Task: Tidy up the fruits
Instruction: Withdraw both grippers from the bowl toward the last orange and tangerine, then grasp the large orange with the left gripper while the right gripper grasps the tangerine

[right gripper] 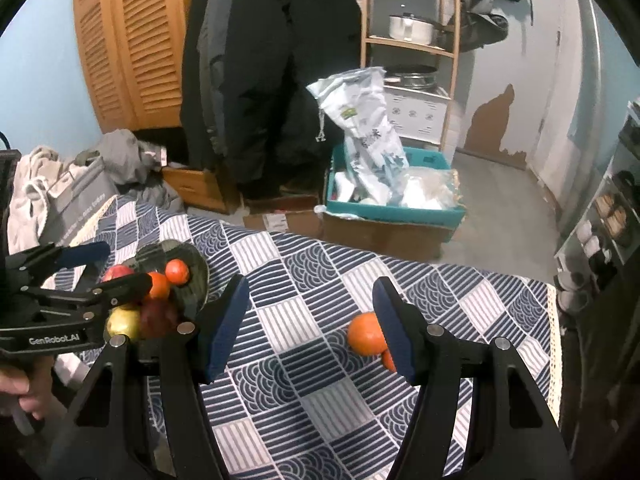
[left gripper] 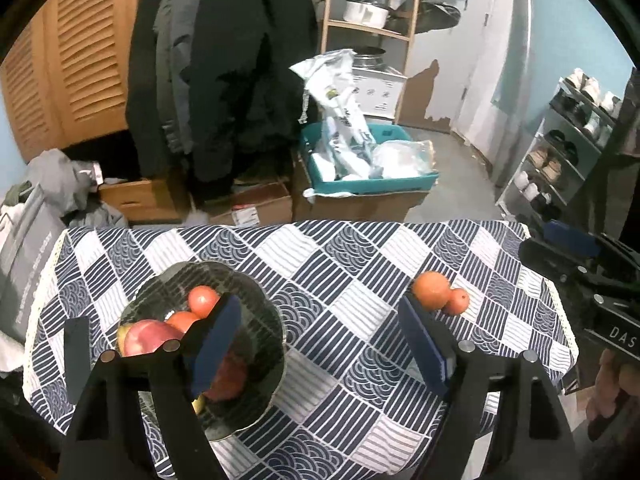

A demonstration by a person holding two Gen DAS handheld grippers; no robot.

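Note:
A dark glass bowl (left gripper: 260,316) on the left of the table holds several fruits: a red apple (left gripper: 146,340), small oranges (left gripper: 203,300) and a yellow-green fruit (right gripper: 123,322). A large orange (left gripper: 431,290) and a small orange (left gripper: 457,301) lie touching on the cloth at the right. My left gripper (left gripper: 320,344) is open and empty above the table, its left finger over the bowl. My right gripper (right gripper: 310,326) is open and empty, with the large orange (right gripper: 365,334) beside its right finger; the small orange (right gripper: 388,360) is mostly hidden behind that finger.
The table carries a blue and white patterned cloth (left gripper: 320,264). Beyond its far edge are cardboard boxes (left gripper: 256,208), a teal crate (left gripper: 372,184) with bags, hanging coats (left gripper: 224,72), a wooden shelf (left gripper: 372,28) and a shoe rack (left gripper: 560,148).

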